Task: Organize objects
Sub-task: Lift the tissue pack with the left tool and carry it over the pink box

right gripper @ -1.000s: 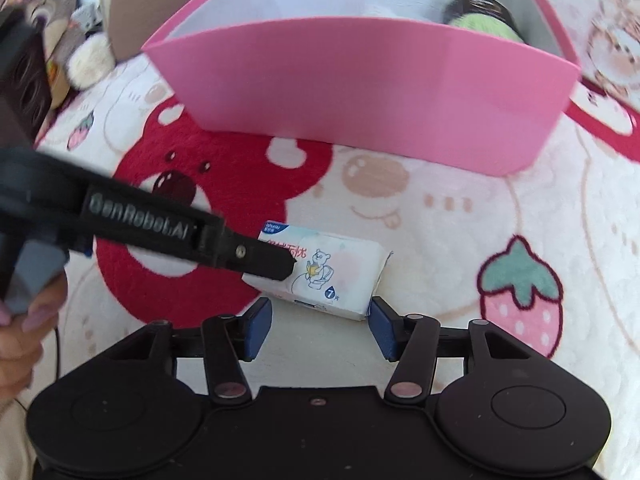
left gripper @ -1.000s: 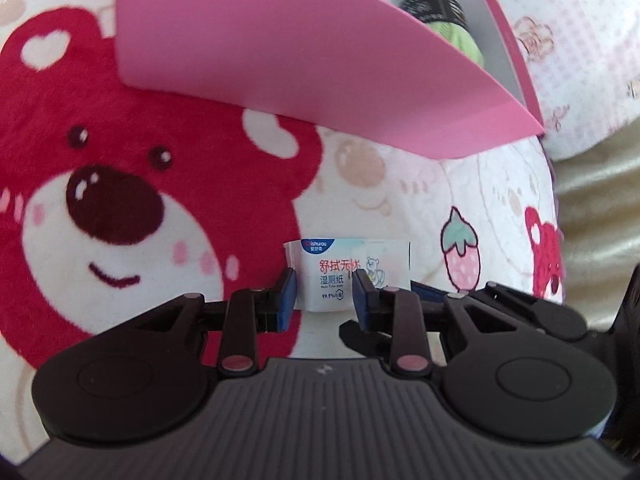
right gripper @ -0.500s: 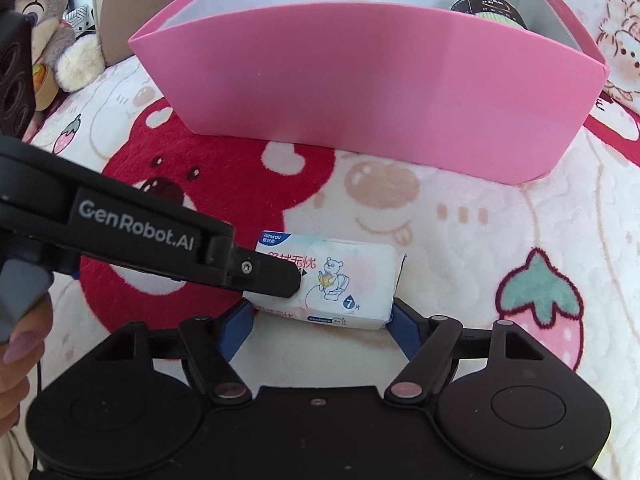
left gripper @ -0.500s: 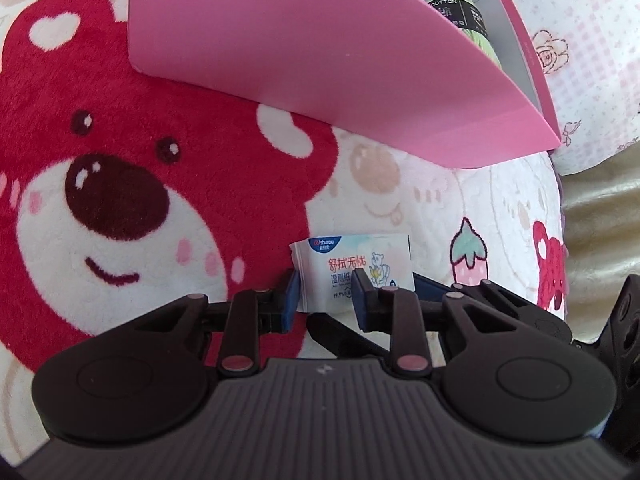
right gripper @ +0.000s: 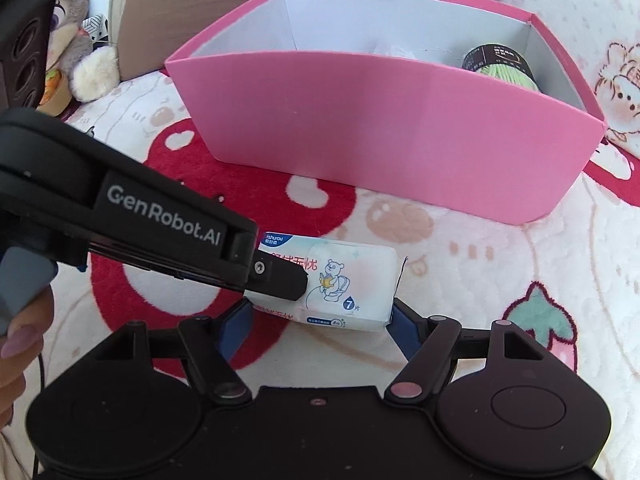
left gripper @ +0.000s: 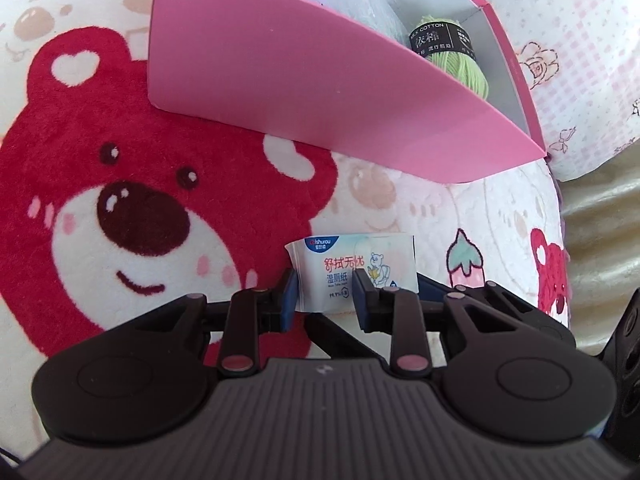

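Our left gripper (left gripper: 324, 294) has its fingers squeezed on one end of the little pack of wipes (right gripper: 340, 280), which sits on the bear blanket (left gripper: 120, 208) just in front of the pink box (right gripper: 380, 136). Our right gripper (right gripper: 316, 324) has its fingers spread wide on both sides of the pack, not pressing it. The box's tall front wall stands between the pack and the green yarn (left gripper: 460, 60) inside.

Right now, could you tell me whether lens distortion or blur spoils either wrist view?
Left wrist view: fisheye bends the pink box wall, yet the wipes pack print is sharp. Right wrist view: the box rim curves too, and the plush toys at the edge are soft.
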Motion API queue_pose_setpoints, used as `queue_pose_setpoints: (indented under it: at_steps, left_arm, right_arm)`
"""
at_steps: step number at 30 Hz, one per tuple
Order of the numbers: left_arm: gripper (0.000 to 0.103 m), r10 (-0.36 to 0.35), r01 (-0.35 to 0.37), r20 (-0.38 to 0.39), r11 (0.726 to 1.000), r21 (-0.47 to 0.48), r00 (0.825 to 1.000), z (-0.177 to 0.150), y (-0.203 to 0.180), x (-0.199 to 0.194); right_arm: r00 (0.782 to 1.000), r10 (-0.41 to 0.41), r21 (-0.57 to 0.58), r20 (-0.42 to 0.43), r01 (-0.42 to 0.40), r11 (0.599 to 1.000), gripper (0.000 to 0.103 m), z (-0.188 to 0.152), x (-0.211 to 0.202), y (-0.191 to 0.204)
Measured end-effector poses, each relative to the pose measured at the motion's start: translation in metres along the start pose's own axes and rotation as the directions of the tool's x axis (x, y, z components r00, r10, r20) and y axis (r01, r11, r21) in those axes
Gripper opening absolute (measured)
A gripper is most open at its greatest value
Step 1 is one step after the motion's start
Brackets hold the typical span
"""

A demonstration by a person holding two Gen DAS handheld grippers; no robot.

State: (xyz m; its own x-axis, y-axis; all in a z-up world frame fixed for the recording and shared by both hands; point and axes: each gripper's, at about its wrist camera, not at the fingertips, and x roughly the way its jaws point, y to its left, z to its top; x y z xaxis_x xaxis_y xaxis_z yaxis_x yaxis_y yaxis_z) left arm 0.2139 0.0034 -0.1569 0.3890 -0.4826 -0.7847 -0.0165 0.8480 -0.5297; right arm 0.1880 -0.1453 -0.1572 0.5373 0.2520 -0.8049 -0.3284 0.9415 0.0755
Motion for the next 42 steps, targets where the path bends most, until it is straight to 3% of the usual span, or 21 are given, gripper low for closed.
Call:
queue_pose_setpoints:
  at_steps: [12,18,23,28,42]
  left_arm:
    - [0.029,0.045,-0.047,0.045,0.997,0.057,0.998,-0.007,-0.014,-0.04]
    - [0.029,0.043,-0.044,0.063,0.999,0.021,0.997,-0.014,-0.02,-0.055]
    - [0.029,0.051,-0.055,0.064,0.997,0.051,0.997,-0.02,-0.029,-0.058]
    - [0.027,0.013,-0.015,0.056,0.999,0.042,0.998,-0.018,-0.03,-0.073]
    - [0.027,-0.065,0.048,0.081,0.98,0.194,0.995,-0.011,-0.057,-0.132]
  right_arm:
    - [0.998,0.0,-0.008,0.061,0.001,1.0,0.076,0.005,-0.03,0.024]
    - [0.998,0.019,0.014,0.059,-0.02,1.0,0.076,0.009,-0.044,0.024]
    - [0.999,0.019,0.037,0.035,-0.02,0.999,0.076,0.01,-0.046,0.024]
    - [0.998,0.037,0.048,0.048,-0.039,0.998,0.077,0.007,-0.063,0.022]
    - [0.988,0.018,0.03,0.156,-0.023,0.999,0.077,0.019,-0.121,0.034]
